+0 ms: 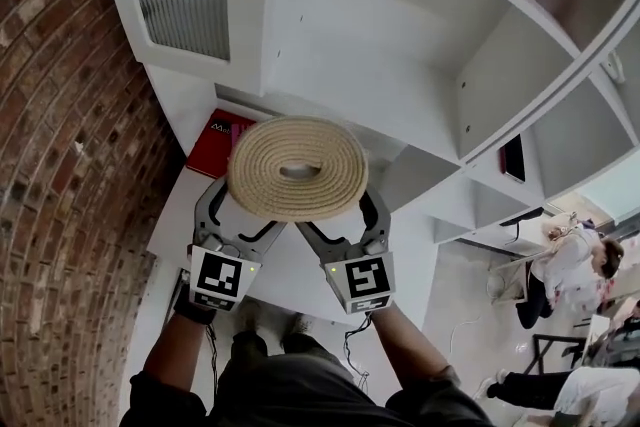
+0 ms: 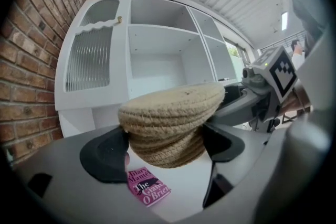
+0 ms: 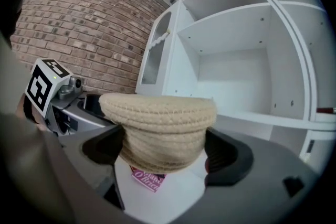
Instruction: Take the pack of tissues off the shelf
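Gripping from both sides in the head view, the left gripper [image 1: 240, 212] and right gripper [image 1: 345, 217] hold a woven tissue holder [image 1: 298, 167] just in front of the white shelf [image 1: 400, 45]. Left gripper view: jaws wide, pads pressing the holder's sides, above a pink book [image 2: 148, 189]. Right gripper view: jaws likewise wide, clamped on the holder.

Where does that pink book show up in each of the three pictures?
Head view: book left of centre, peeking out above-left of the woven holder.
Left gripper view: book bottom centre, below the holder.
Right gripper view: book low centre, mostly hidden under the holder.
Shared landmark: the woven holder.
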Motion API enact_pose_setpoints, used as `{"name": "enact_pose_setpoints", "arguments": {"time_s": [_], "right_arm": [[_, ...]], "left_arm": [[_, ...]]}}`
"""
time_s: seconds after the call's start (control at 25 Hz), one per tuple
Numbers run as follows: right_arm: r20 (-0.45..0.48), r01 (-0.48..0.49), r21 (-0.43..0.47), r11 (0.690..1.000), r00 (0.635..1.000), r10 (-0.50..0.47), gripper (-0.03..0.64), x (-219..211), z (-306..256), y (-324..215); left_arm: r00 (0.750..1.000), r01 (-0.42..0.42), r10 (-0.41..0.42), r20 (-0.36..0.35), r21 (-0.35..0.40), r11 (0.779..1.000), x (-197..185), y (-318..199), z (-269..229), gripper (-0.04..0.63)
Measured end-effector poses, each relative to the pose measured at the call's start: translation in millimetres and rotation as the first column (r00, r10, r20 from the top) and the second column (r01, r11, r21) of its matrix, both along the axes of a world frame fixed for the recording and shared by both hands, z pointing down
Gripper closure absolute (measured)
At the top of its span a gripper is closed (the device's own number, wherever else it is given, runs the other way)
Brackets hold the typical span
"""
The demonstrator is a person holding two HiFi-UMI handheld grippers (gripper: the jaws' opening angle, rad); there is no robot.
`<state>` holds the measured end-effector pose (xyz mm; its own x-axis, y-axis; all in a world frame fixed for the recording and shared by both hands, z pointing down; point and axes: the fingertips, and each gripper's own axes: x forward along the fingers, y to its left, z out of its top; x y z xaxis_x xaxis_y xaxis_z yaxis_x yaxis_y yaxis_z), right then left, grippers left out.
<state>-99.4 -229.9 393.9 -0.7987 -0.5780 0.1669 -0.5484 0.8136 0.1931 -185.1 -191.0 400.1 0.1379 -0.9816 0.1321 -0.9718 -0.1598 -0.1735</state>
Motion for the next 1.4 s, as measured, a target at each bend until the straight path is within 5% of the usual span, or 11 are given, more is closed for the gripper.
{"name": "enact_pose_setpoints", "arguments": {"time_s": [0.68,1.4], "right_arm": [[-0.062,-0.088,-0.130,0.988,0.995,0.081,0.129,21.0,169.8,-56.2],[-0.066,-0.282,-0.221,0.934,0.960,0.274,0.129,91.5,311.3,-148.0]], "left_arm": [[0.993,-0.086,0.071,-0.097,-0.163,0.983,17.9,-65.4,169.6,0.152],[0.961,-0.272,0.246,-0.126,-0.269,0.924,84.4,-174.0,310.6,0.152]]}}
